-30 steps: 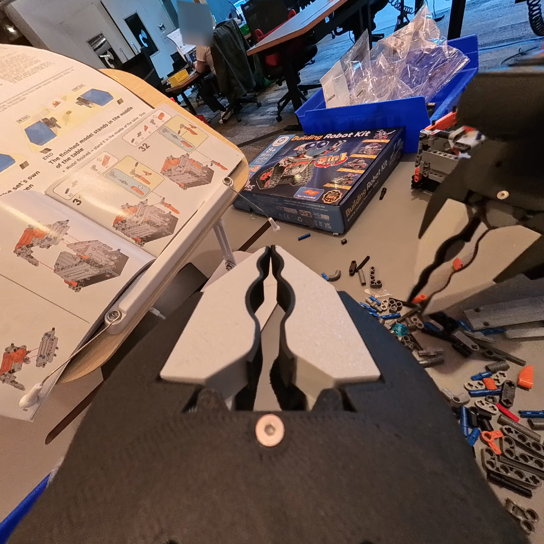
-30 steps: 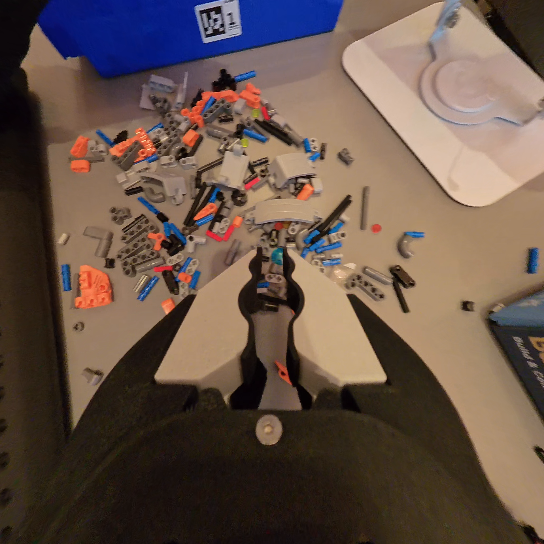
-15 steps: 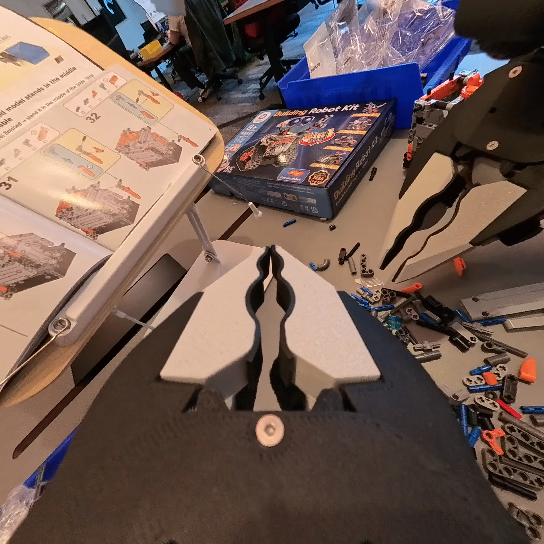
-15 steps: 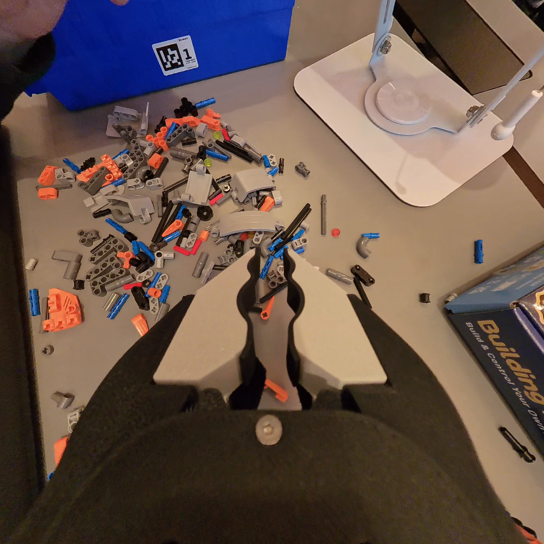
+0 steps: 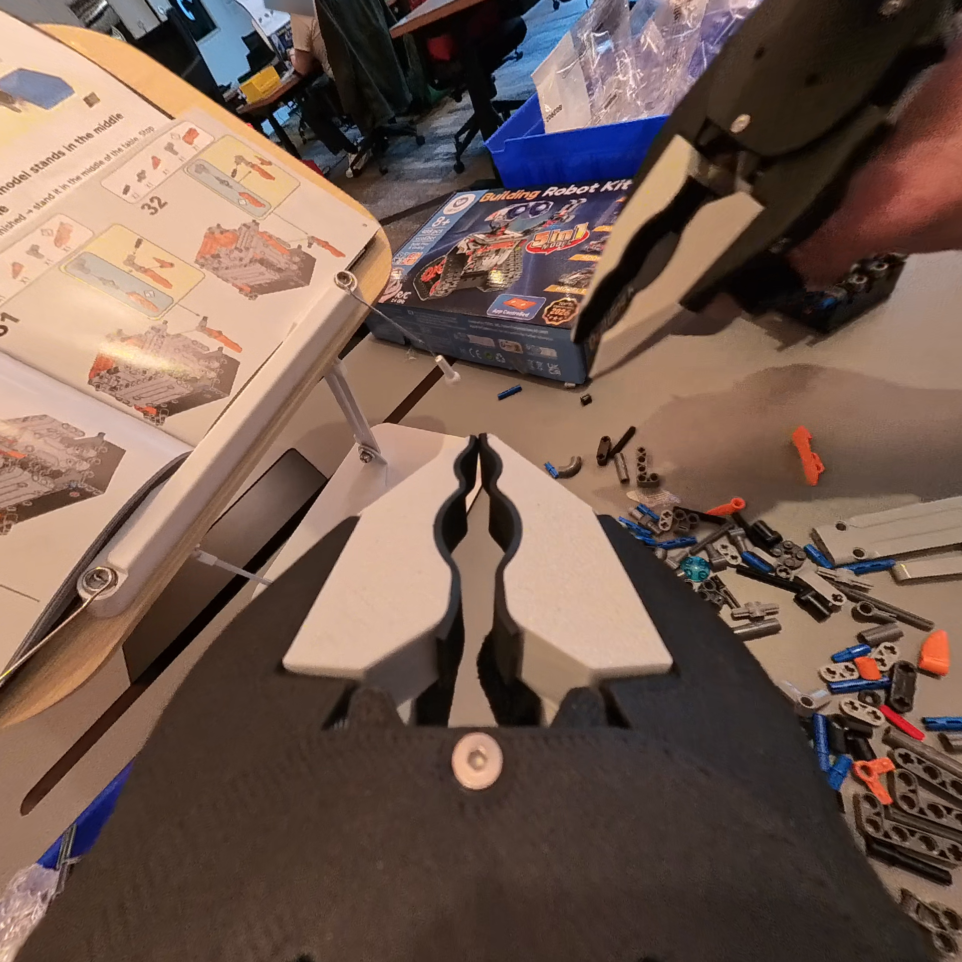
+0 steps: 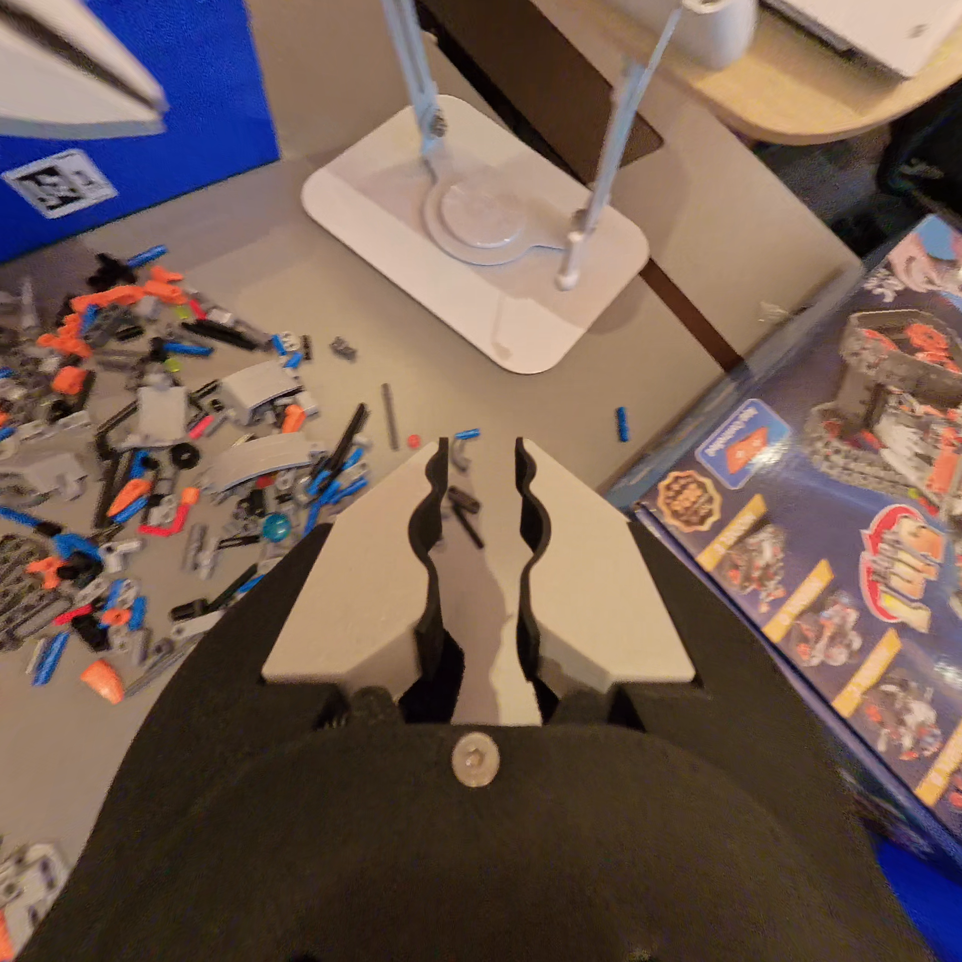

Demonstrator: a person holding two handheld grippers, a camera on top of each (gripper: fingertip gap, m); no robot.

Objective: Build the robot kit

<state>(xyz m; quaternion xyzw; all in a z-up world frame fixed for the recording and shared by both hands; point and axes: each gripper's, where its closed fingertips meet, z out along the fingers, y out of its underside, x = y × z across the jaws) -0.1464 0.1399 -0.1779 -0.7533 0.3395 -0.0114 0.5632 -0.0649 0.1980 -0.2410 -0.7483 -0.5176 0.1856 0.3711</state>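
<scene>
Your left gripper (image 5: 479, 442) has its jaws pressed together, holding nothing. Your right gripper (image 6: 481, 447) hangs with jaws spread above loose bricks (image 6: 172, 468) on the worktop (image 6: 312, 291).

left gripper (image 5: 479, 442): fingers closed, empty | right gripper (image 6: 480, 447): fingers parted, empty

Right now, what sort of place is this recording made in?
Probably a shared office or lab workspace: desks and office chairs behind, a grey table strewn with building-kit pieces, and blue storage bins.
</scene>
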